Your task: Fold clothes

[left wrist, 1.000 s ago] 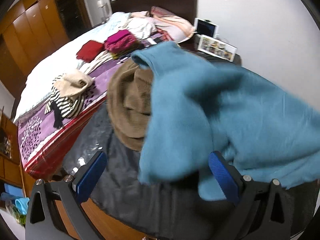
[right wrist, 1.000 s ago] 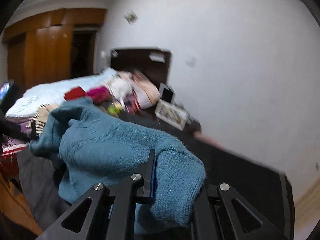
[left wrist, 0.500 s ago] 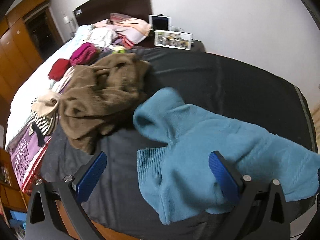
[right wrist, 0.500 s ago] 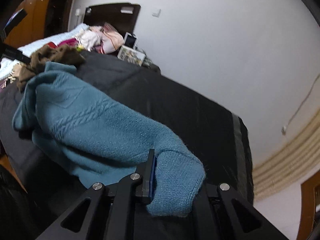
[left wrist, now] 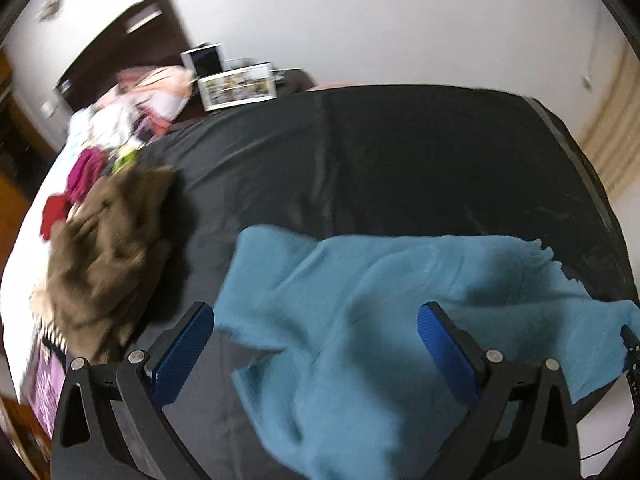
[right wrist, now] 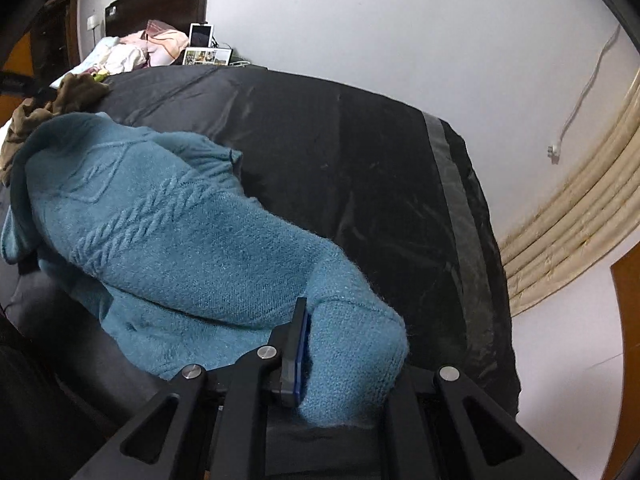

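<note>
left wrist view: my left claw [left wrist: 314,338] wide, empty, right over blue sweater [left wrist: 360,320] spread across dark surface [left wrist: 400,152]. right claw [right wrist: 332,344] pinches its right end; long axis runs left-right.

The teal sweater [left wrist: 360,320], a second ago bunched in the air and hiding the brown sweater [left wrist: 104,256], now lies spread flatter on the black sheet [left wrist: 400,160], to the right of the brown sweater and apart from it. The left claw [left wrist: 316,344] now hovers above its near edge.
</note>
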